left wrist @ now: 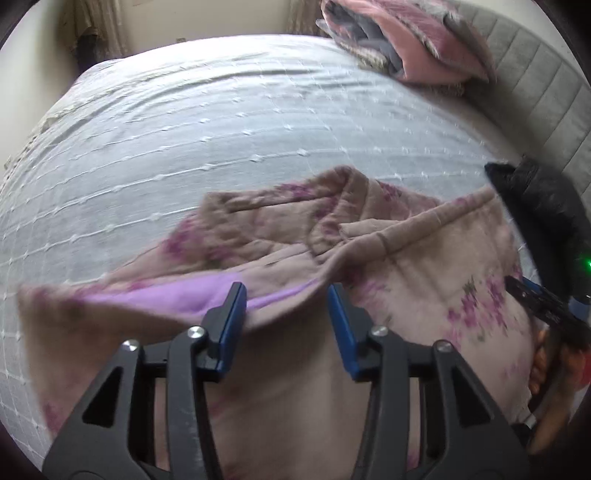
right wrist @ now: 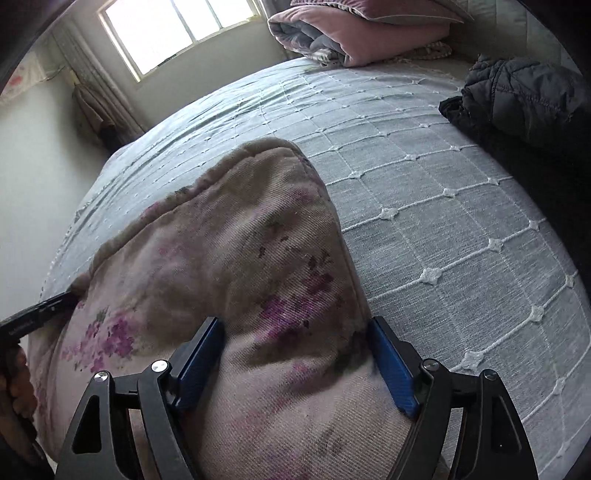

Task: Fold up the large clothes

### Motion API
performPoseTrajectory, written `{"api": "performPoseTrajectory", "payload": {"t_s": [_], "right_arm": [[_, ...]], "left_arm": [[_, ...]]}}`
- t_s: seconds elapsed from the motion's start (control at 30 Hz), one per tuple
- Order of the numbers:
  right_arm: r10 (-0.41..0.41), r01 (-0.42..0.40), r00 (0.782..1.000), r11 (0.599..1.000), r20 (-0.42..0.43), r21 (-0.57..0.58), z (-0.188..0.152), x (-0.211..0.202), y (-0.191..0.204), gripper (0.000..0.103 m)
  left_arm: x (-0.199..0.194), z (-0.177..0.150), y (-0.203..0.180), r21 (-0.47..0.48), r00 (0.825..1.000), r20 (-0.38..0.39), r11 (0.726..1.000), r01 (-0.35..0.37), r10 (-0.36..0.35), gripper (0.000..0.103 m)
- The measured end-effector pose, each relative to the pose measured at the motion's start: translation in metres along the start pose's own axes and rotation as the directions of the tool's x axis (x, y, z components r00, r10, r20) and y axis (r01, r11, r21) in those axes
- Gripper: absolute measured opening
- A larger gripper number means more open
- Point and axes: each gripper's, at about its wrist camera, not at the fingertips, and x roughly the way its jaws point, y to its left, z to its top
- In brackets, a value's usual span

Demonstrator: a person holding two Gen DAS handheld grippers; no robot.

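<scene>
Jacket (right wrist: 524,99) and folded quilt (right wrist: 354,33) flank floral garment (right wrist: 240,258).

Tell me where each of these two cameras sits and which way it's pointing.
Left wrist view: sits on the left gripper, looking along its open fingers across the floral garment and bed toward the headboard; the right gripper shows at the right edge.
Right wrist view: sits on the right gripper, open around the garment's bulk, facing the window; the left gripper shows at the left edge.
Shared: garment, bed, pink quilt, dark jacket.
</scene>
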Motion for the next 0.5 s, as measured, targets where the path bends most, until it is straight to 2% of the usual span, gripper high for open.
{"api": "performPoseTrajectory", "payload": {"t_s": [0.07,0.13,0.23,0.3,0.37,0.4,0.5], "right_arm": [[-0.001,0.002,1.0,1.0,0.027,-0.024,0.0,-0.011,0.001,0.082],[0.004,-0.002,0.999,0.999,0.044,-0.042,0.001,-0.015,0.004,0.082],[0.028,-0.025,0.999,0.998,0.044,-0.061,0.005,-0.02,0.004,0.082],[0.061,-0.058,0.996,0.998,0.065,-0.04,0.016,-0.022,-0.001,0.082],[0.09,-0.092,0.993,0.996,0.077,0.022,0.032,-0.019,-0.01,0.082],[0.09,-0.093,0.993,0.995,0.077,0.039,0.041,-0.015,-0.012,0.082],[0.1,-0.101,0.994,0.995,0.046,0.018,0.065,0.002,-0.01,0.082]], "left_arm": [[-0.028,-0.016,0.034,-0.056,0.999,0.036,0.998,0.023,-0.021,0.05],[-0.055,-0.035,0.077,-0.127,0.998,0.062,0.991,0.033,-0.026,0.062],[-0.072,-0.052,0.137,-0.237,0.995,0.081,0.971,-0.037,0.057,0.071],[-0.069,-0.063,0.178,-0.344,0.992,0.065,0.936,-0.076,0.105,0.072],[-0.055,-0.069,0.199,-0.384,0.998,0.024,0.923,-0.041,0.054,0.072],[-0.049,-0.07,0.206,-0.393,1.0,0.026,0.919,0.012,-0.002,0.072],[-0.043,-0.069,0.204,-0.372,0.994,0.077,0.923,0.098,-0.075,0.072]]}}
